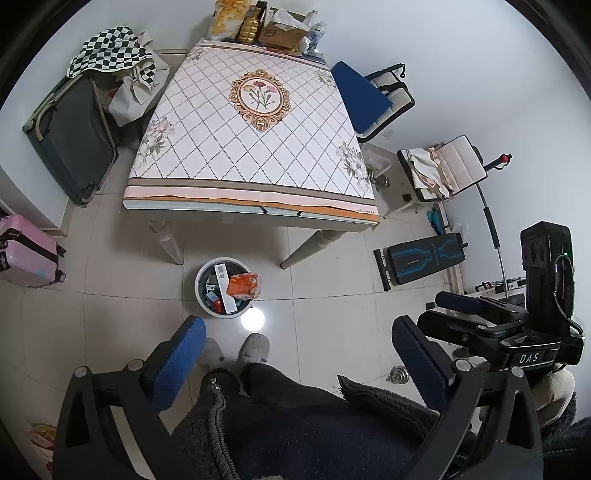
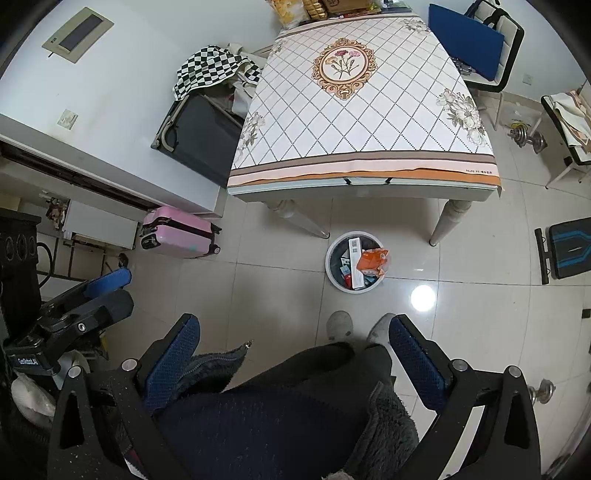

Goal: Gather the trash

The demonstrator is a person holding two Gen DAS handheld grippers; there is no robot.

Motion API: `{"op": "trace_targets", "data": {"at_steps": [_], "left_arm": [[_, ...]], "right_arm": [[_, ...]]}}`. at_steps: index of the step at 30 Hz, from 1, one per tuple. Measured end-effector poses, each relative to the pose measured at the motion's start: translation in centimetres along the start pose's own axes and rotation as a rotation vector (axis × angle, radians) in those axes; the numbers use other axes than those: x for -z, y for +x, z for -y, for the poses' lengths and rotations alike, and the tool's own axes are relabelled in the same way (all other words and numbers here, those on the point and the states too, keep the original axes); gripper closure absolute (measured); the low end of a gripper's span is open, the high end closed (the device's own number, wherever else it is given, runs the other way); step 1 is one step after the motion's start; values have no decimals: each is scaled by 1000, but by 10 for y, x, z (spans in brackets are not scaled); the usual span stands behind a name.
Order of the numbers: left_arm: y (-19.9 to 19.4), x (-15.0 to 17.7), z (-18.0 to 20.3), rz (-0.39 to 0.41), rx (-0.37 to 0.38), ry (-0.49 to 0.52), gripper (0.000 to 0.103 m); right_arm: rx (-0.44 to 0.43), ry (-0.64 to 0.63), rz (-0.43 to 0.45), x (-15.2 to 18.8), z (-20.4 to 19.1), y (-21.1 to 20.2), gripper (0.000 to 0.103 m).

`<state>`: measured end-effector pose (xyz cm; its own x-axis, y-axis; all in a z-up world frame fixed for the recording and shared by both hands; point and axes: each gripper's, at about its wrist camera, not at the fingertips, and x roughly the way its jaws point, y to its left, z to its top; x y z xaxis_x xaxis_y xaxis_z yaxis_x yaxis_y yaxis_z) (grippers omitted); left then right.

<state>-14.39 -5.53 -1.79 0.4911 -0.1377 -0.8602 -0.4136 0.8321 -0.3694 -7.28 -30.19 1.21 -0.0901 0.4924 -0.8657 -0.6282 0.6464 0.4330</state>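
A round white bin (image 1: 202,291) stands on the floor by the table's near edge, holding an orange wrapper (image 1: 243,285), a long white box (image 1: 226,288) and other packaging. It also shows in the right wrist view (image 2: 334,273) with the orange wrapper (image 2: 371,260). My left gripper (image 1: 299,347) is open and empty, held high above the person's lap and slippers. My right gripper (image 2: 295,339) is open and empty, level with the left one. The right gripper shows in the left wrist view (image 1: 480,310), the left in the right wrist view (image 2: 103,291).
A table with a diamond-patterned cloth (image 1: 251,147) carries boxes and snack bags at its far edge (image 1: 258,26). A dark suitcase (image 1: 70,136), a pink suitcase (image 1: 26,251), chairs (image 1: 373,99), a bench (image 1: 421,258) and dumbbells (image 2: 528,136) stand around.
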Motion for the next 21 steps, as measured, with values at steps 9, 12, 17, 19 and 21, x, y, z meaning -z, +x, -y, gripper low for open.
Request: {"op": "trace_targets", "data": {"at_steps": [9, 12, 17, 19, 21], "left_arm": [[1, 1, 2, -3, -2, 4, 0], [1, 1, 2, -5, -5, 5, 0], [3, 2, -3, -23, -3, 8, 0], [3, 3, -5, -30, -1, 12, 0], [3, 2, -5, -33, 1, 14, 0]], "right_arm": [[-1, -1, -3, 1, 0, -1, 0], [-4, 4, -6, 1, 0, -1, 0], [-4, 16, -17, 1, 4, 1, 0], [-1, 14, -22, 2, 3, 2, 0], [1, 15, -24, 2, 3, 3, 0]]}}
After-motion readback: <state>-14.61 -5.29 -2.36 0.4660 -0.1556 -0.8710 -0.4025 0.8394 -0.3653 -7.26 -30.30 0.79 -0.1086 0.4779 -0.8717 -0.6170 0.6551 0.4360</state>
